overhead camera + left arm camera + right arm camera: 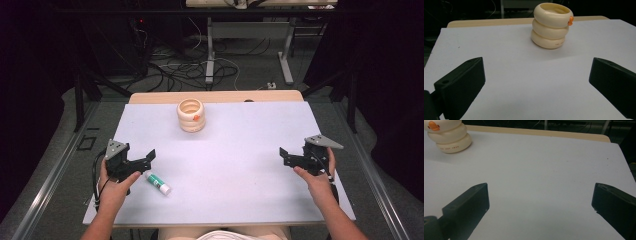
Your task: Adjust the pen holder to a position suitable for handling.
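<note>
At the left of the high view, the left gripper [145,161] rests on the near-left part of the white rectangular table board [235,165], its two black jaws standing wide apart with nothing between them. Just beside it, toward the person and a little to the right, lies the small white glue stick with a green band [158,183], flat on the board, apart from the jaws as far as the picture tells. Its long axis runs slantwise, from near the jaw tips down and right toward the near edge. The jaws point right and away from the person, so the stick lies off to their near side, not ahead of them; my guess is that the hand would have to turn and draw back to bring the jaws across the stick.

Farther back, near the middle of the far edge, stands the cream ribbed ring-shaped cup with an orange duck bill [191,115], upright; in the left gripper view the same cup [551,25] stands ahead of the open jaws, well apart.

At the right, the right gripper [286,157] sits over the right part of the board, jaws likewise spread and empty. It is well apart from the stick, so the left hand is clearly the nearer
</note>
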A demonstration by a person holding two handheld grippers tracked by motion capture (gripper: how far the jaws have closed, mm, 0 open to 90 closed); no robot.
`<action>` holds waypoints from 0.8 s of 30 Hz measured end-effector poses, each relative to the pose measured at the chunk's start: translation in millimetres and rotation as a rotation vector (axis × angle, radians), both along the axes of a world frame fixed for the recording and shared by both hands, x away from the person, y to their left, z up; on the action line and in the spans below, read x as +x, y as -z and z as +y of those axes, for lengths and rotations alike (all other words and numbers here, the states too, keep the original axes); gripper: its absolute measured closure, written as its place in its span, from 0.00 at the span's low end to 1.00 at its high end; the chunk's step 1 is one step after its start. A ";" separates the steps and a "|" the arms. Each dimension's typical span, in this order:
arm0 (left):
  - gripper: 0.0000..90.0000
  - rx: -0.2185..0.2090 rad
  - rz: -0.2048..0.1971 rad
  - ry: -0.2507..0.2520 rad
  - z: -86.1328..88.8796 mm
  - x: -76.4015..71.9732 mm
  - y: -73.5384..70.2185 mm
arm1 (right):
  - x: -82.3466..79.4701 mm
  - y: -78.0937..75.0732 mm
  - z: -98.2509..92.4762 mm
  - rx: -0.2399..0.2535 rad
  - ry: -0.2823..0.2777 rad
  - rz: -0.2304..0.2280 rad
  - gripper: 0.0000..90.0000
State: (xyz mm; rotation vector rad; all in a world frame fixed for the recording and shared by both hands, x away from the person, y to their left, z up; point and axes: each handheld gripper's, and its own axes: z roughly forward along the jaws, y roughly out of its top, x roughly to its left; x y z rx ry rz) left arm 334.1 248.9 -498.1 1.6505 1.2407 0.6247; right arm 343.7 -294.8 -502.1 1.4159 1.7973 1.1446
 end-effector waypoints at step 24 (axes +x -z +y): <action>0.18 -0.113 0.105 -0.008 -17.4 35.5 -28.2 | -0.1 0.3 1.2 0.021 -0.017 0.012 0.09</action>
